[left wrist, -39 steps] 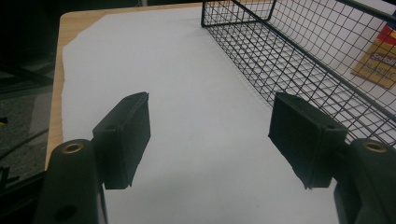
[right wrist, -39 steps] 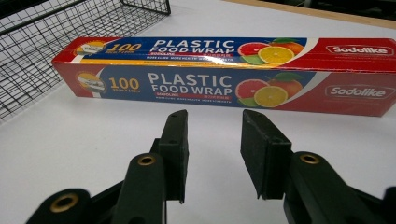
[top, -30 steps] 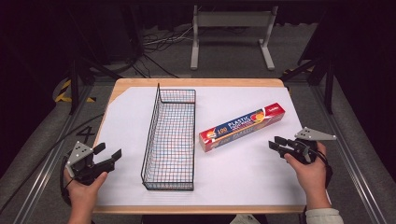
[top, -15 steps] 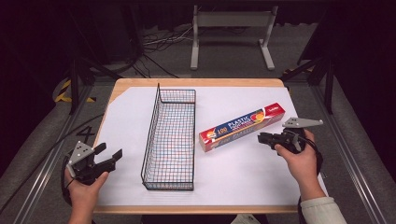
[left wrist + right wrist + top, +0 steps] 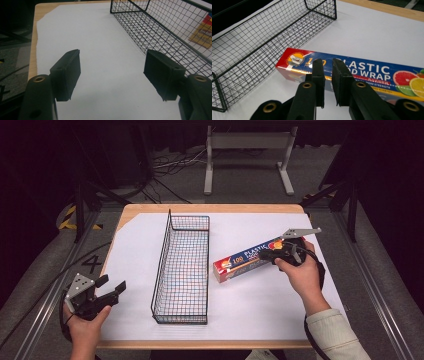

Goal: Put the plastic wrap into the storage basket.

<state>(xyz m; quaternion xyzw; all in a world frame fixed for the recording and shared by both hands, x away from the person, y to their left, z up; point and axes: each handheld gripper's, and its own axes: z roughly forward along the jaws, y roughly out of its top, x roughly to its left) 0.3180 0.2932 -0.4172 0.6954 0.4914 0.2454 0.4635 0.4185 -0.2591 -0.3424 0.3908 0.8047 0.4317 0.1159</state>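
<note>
A long red and blue plastic wrap box (image 5: pixel 242 263) (image 5: pixel 372 71) lies slantwise on the white sheet, right of the black wire basket (image 5: pixel 162 265) (image 5: pixel 262 37). My right gripper (image 5: pixel 266 255) (image 5: pixel 327 67) hovers over the box's middle, pointing toward the basket. Its jaws have just been closing and now leave a narrow slit with nothing in it. At the near left, my left gripper (image 5: pixel 112 286) (image 5: pixel 112 72) rests open over bare sheet, with the basket (image 5: pixel 162 32) to its right and a corner of the box (image 5: pixel 203 35) beyond.
The white sheet (image 5: pixel 260 315) covers most of the wooden table (image 5: pixel 210 208). Beyond the far edge a metal stand (image 5: pixel 247 140) and cables lie on the dark floor. Rails run along both sides of the table.
My right hand has moved left and up from the table's right side to above the box, and its jaws have narrowed. The left hand has stayed still.
</note>
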